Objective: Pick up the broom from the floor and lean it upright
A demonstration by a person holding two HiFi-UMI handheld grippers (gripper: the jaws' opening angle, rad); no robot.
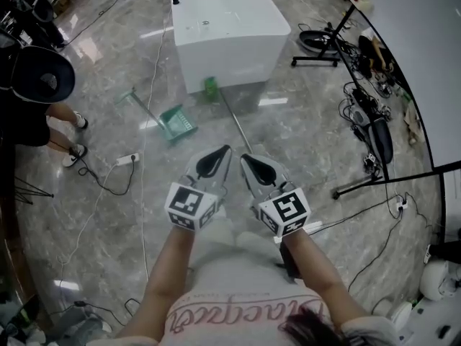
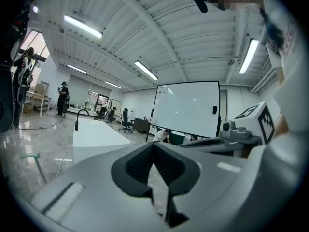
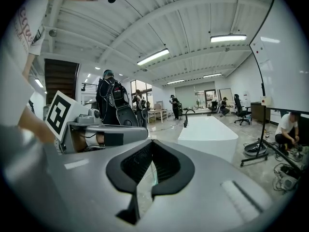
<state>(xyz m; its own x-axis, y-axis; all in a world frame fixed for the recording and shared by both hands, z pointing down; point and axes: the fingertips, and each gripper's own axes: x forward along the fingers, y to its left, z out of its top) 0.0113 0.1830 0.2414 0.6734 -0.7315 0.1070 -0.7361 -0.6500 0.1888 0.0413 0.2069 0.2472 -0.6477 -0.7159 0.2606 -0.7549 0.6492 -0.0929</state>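
— Where is the broom?
— The green-headed broom with a thin metal handle [image 1: 235, 123] lies flat on the floor. Its head is just beside the foot of the big white rectangular counter [image 1: 227, 27], and its handle runs away from the counter.
— And the tongs?
— The left gripper [image 1: 225, 152] and right gripper [image 1: 245, 158] are both pinched together with nothing between them. They hover side by side near the handle's far end.

Large lab hall, whiteboard [image 2: 187, 108], office chairs [image 3: 240, 111], strip lights [image 3: 152, 57], white sink counter [image 1: 223, 20], cables [image 1: 358, 114] across marble floor [image 1: 108, 215]
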